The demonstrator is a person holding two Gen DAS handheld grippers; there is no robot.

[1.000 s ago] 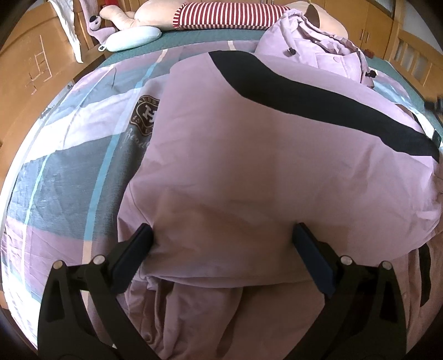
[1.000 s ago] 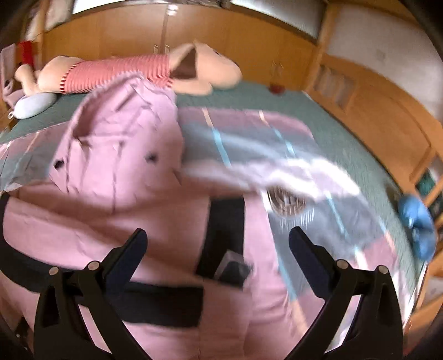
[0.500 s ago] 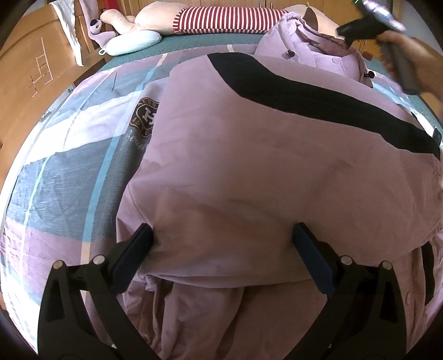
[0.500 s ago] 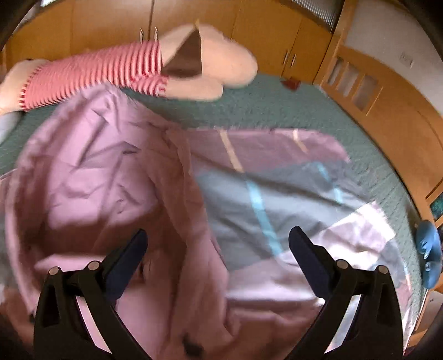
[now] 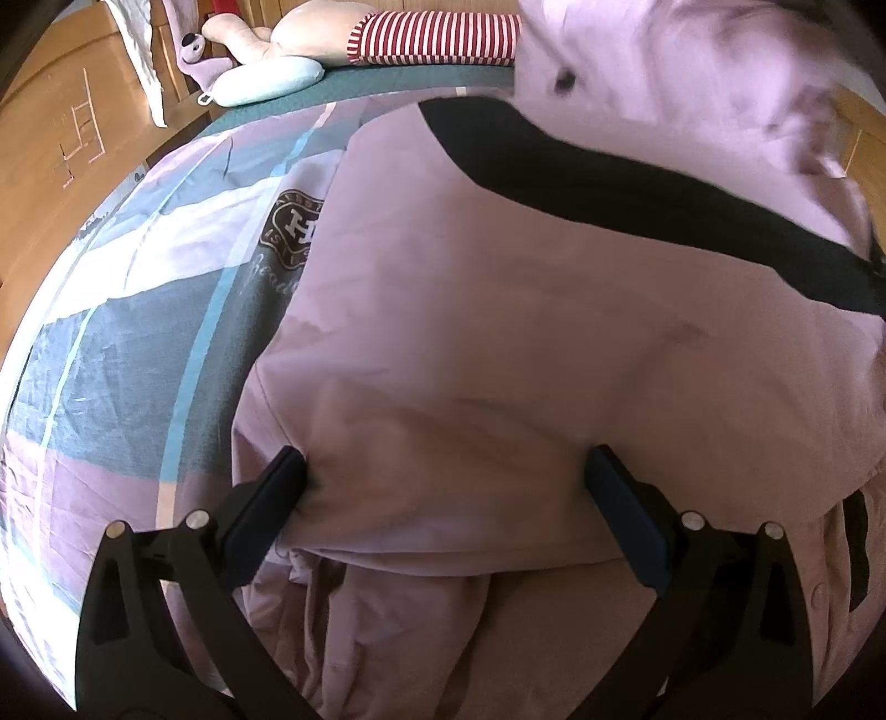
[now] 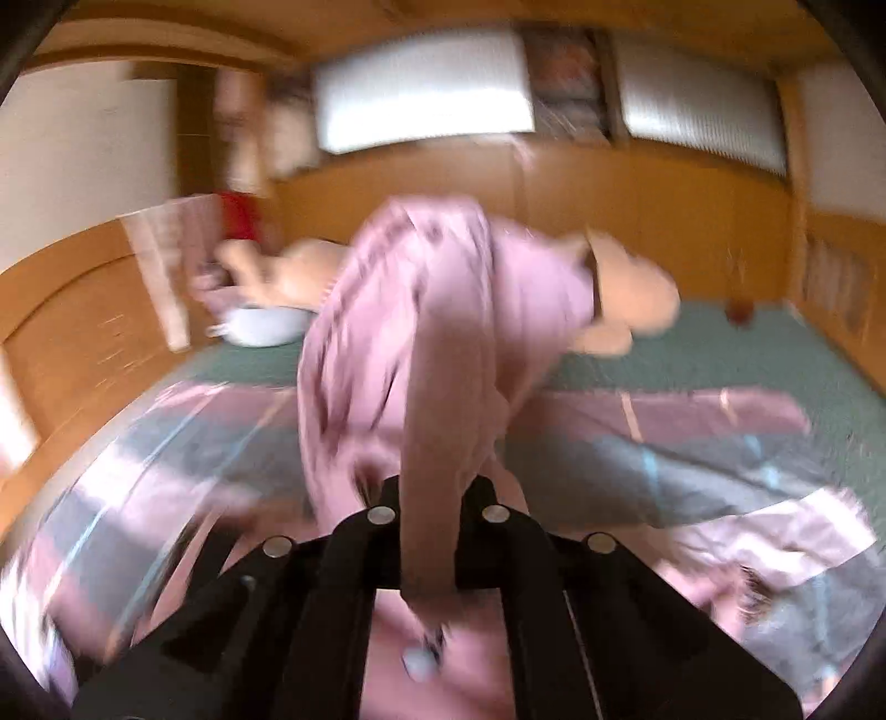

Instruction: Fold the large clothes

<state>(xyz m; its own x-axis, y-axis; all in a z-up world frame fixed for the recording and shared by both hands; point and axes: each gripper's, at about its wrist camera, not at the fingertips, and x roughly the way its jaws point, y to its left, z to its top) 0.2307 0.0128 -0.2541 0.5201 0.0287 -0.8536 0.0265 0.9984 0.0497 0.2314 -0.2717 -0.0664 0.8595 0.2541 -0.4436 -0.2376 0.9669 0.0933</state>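
Observation:
A large pale pink garment (image 5: 498, 332) with a broad black band (image 5: 637, 188) lies spread over the bed. My left gripper (image 5: 443, 482) stands open low over its near folded edge, both fingers resting against the cloth with the fold between them. In the right wrist view my right gripper (image 6: 434, 498) is shut on a bunched strip of the same pink garment (image 6: 421, 343), which rises stretched up from the jaws, blurred by motion. In the left wrist view that raised part (image 5: 692, 72) hangs at the top right.
A plaid bedspread (image 5: 138, 310) in grey, lilac and blue covers the bed. A striped plush toy (image 5: 432, 39) and a pale blue cushion (image 5: 266, 83) lie at the head. Wooden panelling (image 5: 61, 127) bounds the left side; wooden walls (image 6: 637, 221) stand behind.
The right gripper went from wide open over the collar area to shut on the pink cloth and has lifted it. The left gripper has stayed where it was.

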